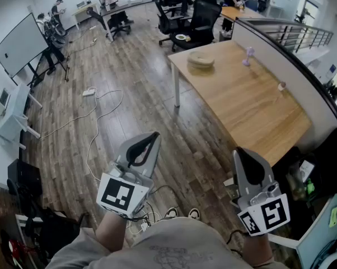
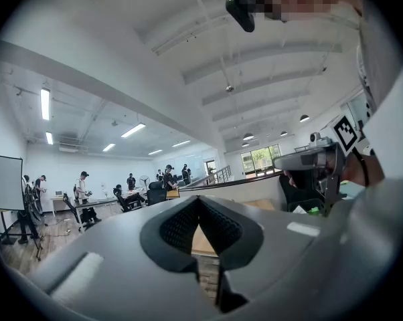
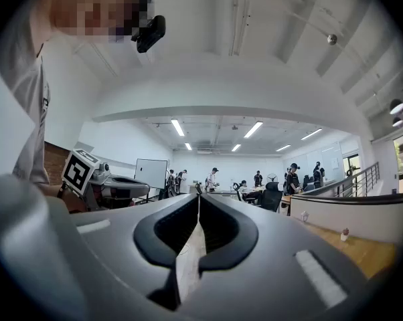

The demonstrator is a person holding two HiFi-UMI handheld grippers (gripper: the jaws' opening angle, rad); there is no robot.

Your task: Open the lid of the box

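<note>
Box: not positively identified in any view. The only candidate is a low round item (image 1: 200, 59), pale, on the far left corner of the table (image 1: 252, 105), well apart from both grippers. It is too small to tell lid from base, or whether it is a box at all. A purple ornament (image 1: 248, 55) and a pale ornament (image 1: 281, 86) stand further right on the table, near the partition (image 1: 280, 52).

Left gripper (image 1: 155, 134): jaws fully together, nothing between them; in its own view only table and floor show past the pads. Right gripper (image 1: 239, 151): jaws likewise closed, empty. Both are held level, close in front of the person, over wood floor (image 1: 146, 94). The table lies ahead and to the right.

Judgement: task not begun; the approach to the table comes first.

Handling (estimate, assuming the round item is the box):
- Looks shallow and light, probably stiff.
- May slide on the smooth tabletop when the lid is pulled.
- Plan: open both jaws on approach, pin the base wall with one gripper, pinch the lid rim at its near edge with the other, lift straight up.
- A thin rim gives little purchase, so a slip is the main risk.
- Confirm lid type (lift-off or hinged) once close
</note>
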